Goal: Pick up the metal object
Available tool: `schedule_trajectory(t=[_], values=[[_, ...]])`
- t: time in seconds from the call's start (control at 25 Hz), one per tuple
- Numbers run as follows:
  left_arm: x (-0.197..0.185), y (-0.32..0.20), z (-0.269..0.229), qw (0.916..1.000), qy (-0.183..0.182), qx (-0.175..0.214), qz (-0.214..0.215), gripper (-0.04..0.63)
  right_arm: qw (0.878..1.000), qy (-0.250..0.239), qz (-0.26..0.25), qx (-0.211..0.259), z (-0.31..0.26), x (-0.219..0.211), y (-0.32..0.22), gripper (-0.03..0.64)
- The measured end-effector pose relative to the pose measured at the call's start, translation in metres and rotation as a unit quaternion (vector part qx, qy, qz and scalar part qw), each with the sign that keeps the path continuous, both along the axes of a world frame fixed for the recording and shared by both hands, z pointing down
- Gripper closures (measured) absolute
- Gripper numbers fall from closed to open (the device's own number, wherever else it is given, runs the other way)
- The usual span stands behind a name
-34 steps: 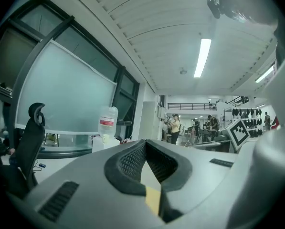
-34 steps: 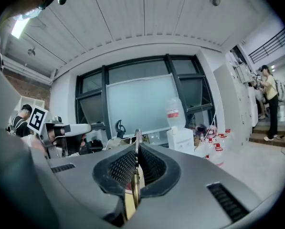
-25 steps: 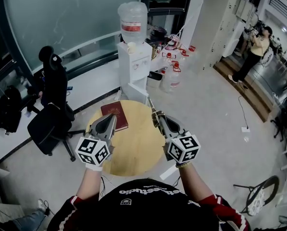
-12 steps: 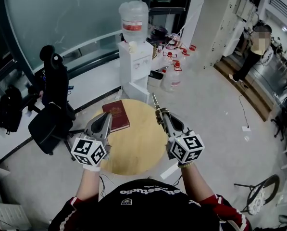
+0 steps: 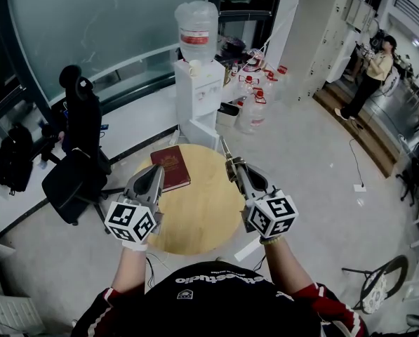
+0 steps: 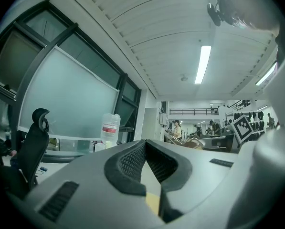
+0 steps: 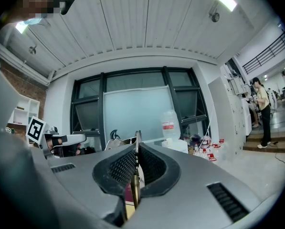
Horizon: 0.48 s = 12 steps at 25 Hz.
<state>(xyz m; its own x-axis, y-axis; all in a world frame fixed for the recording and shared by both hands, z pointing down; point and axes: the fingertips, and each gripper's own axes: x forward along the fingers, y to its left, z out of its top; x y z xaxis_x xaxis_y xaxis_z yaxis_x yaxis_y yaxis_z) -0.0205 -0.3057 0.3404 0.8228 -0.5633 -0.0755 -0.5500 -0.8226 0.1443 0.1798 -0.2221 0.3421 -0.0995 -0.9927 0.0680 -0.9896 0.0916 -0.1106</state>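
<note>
Steel-grey thin metal strip (image 7: 137, 138), probably light, stiff and slippery: right gripper (image 5: 233, 165) pinches its flat faces; left gripper (image 5: 156, 171) closed, empty.

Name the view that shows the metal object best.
The right gripper view: the thin metal object stands edge-on, clamped between the right gripper's jaws. The head view shows only a small sliver sticking out past that gripper's tip. The left gripper view doesn't show it.
</note>
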Motion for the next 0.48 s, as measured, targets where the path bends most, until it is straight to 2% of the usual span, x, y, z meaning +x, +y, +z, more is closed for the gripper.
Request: schedule_trajectory(t=[0.48], values=[[-0.0006,0.0013,-0.0054,1.0000,0.004,0.001,0.000,0.578,1.000,0.008,0.000,-0.005,-0.0038,-0.0008,-0.0006,0.588]])
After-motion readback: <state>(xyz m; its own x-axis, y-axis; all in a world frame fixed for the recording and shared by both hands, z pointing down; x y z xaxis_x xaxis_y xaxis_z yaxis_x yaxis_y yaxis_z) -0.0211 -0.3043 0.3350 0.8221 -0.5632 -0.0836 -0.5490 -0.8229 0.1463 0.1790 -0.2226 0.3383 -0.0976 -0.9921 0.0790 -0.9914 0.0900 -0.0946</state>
